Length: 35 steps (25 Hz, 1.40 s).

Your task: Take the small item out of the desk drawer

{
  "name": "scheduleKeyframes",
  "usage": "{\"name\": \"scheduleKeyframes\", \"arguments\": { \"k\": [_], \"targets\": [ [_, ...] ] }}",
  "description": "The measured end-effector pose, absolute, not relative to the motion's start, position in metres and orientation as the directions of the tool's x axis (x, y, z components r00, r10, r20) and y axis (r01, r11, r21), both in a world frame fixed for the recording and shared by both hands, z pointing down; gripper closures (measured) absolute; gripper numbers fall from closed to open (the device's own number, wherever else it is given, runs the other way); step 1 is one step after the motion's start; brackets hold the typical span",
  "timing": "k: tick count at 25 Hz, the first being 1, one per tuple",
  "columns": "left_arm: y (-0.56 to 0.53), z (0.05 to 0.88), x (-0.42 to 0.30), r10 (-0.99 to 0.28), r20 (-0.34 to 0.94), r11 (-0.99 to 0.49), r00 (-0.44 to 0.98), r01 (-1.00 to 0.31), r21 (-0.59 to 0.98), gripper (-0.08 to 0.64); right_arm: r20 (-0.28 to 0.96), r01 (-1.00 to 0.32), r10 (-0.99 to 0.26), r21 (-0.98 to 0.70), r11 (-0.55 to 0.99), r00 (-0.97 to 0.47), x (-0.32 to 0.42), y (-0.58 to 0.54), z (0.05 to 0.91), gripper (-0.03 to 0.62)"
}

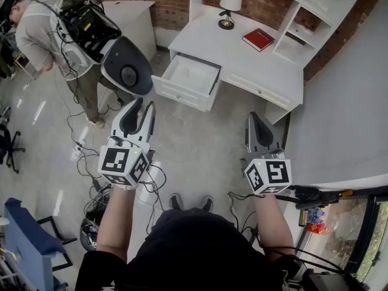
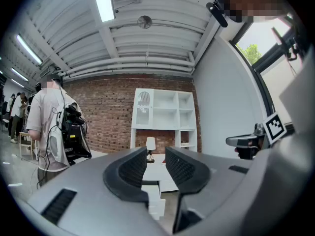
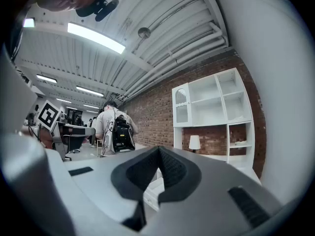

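Desk drawer (image 1: pixel 189 76) pulled open, white interior showing; red book (image 1: pixel 258 39) on desk (image 1: pixel 267 71)

Right hand-held gripper (image 3: pixel 158 149) fills lower frame, grey body, black ribbed pads. Jaws closed, tips meeting, nothing between them. Below meeting point, glimpse of white drawer (image 3: pixel 153 190). Beyond, red brick wall (image 3: pixel 152 117). Tall white shelf unit (image 3: pixel 211 107) against it at right. Small white-shaded lamp (image 3: pixel 195 142) on white tabletop (image 3: pixel 219 157) under shelves. Person (image 3: pixel 109 124) at left of centre, back to camera, black pack (image 3: pixel 122 132) on back. White ribbed ceiling above, long strip light (image 3: pixel 96 37) lit.
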State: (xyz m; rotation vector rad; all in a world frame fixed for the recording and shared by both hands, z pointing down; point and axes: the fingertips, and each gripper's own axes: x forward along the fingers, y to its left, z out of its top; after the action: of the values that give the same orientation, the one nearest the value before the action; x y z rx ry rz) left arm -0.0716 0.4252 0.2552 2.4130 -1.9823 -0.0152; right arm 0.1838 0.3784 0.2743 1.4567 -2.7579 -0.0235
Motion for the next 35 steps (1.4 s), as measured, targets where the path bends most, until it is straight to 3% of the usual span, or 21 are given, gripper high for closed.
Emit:
{"name": "scheduleKeyframes", "arguments": {
  "k": [16,23,35],
  "targets": [
    [0.426,0.267,-0.128,-0.967,0.011,-0.255,0.256,-0.966,0.047,0.462,0.019,-0.859,-0.859,-0.008,0.512,-0.512,0.134,0.387,0.273,0.592],
    [0.406,0.289,-0.147,-0.959,0.029,-0.276,0.281,-0.955,0.11,0.46,0.067,-0.858,-0.855,-0.023,0.514,-0.514,0.117,0.375,0.289,0.516],
    [0.266,0.313,-0.142,-0.975,0.077,-0.203,0.211,-0.975,0.093,0.459,0.051,-0.826,-0.825,-0.066,0.559,-0.563,0.124,0.218,0.321,0.511]
  ]
}}
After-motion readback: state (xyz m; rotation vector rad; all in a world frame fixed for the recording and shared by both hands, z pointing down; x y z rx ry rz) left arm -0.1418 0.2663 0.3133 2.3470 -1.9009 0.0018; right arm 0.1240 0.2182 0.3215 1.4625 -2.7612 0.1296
